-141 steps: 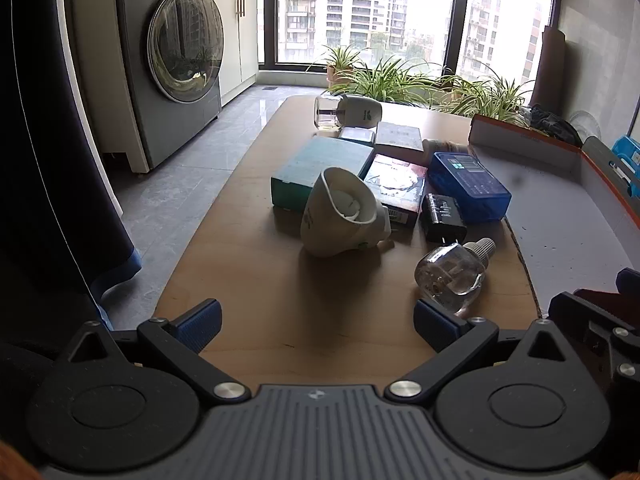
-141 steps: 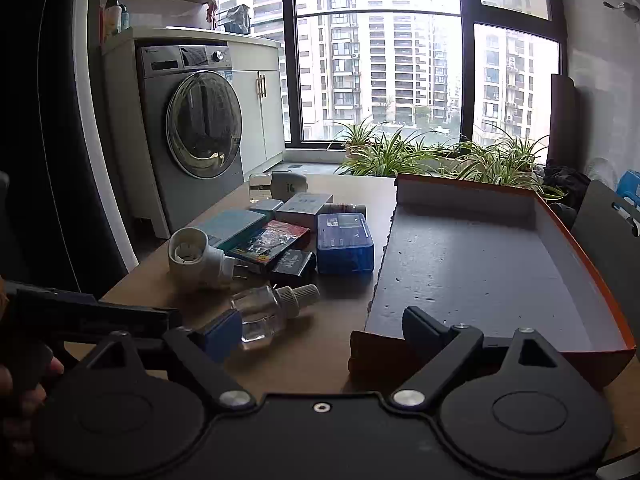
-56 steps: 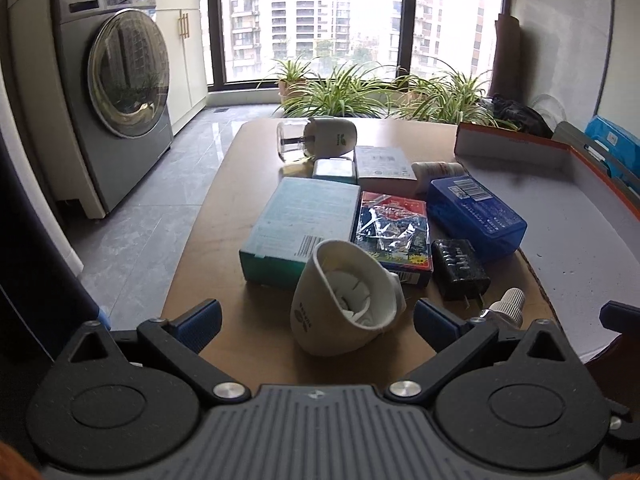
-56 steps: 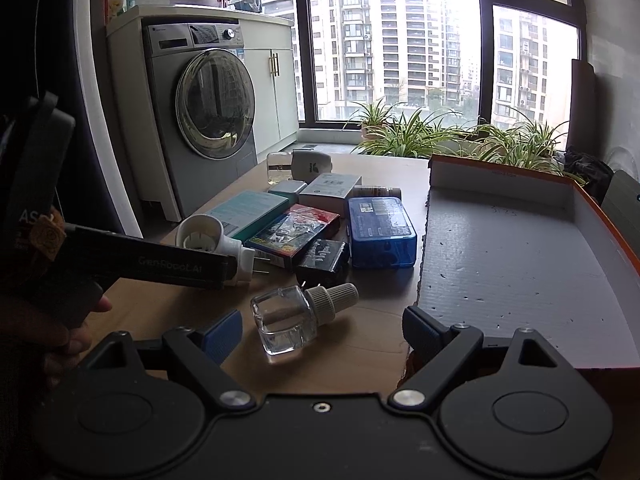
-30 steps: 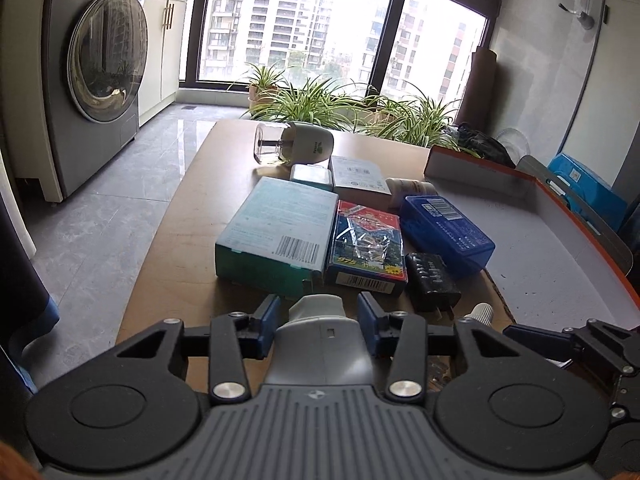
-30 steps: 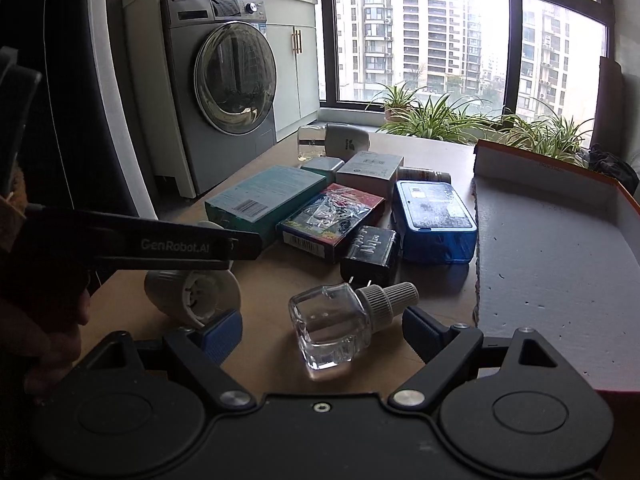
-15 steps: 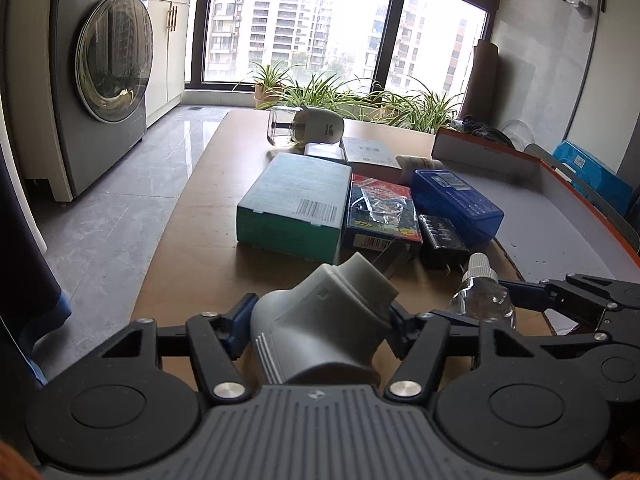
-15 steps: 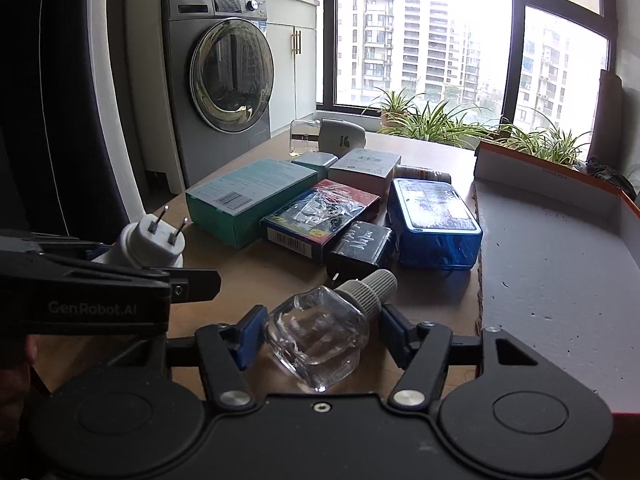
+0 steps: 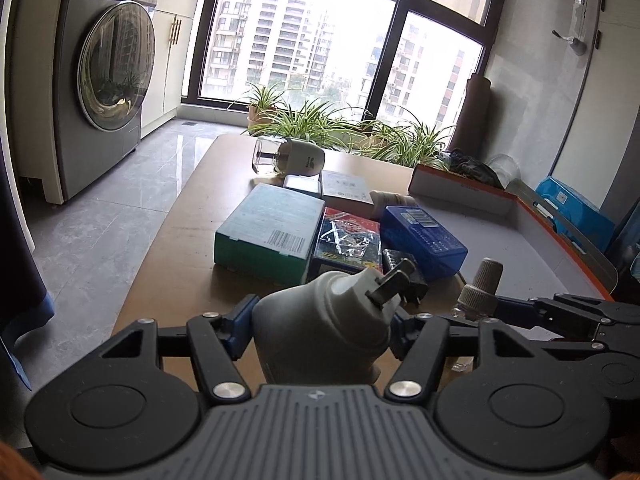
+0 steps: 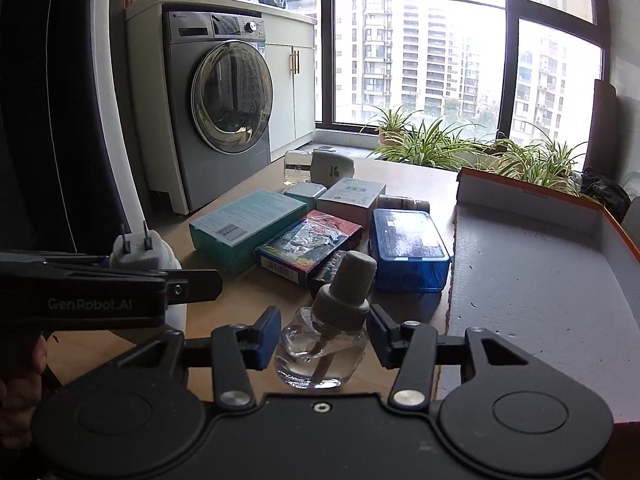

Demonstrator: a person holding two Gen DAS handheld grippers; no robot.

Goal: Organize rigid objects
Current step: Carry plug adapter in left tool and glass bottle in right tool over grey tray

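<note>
I have the left gripper [image 9: 320, 326] clamped on the plug-in heater [image 9: 324, 328] and the right gripper [image 10: 322, 338] clamped on the refill bottle [image 10: 324, 344], so next I'd screw them together.

Both wrist views sit low and close over the counter [image 9: 176, 240], facing the window [image 10: 416, 56]; both share the blue case [image 9: 424, 236] and washing machine [image 10: 224, 104].
</note>
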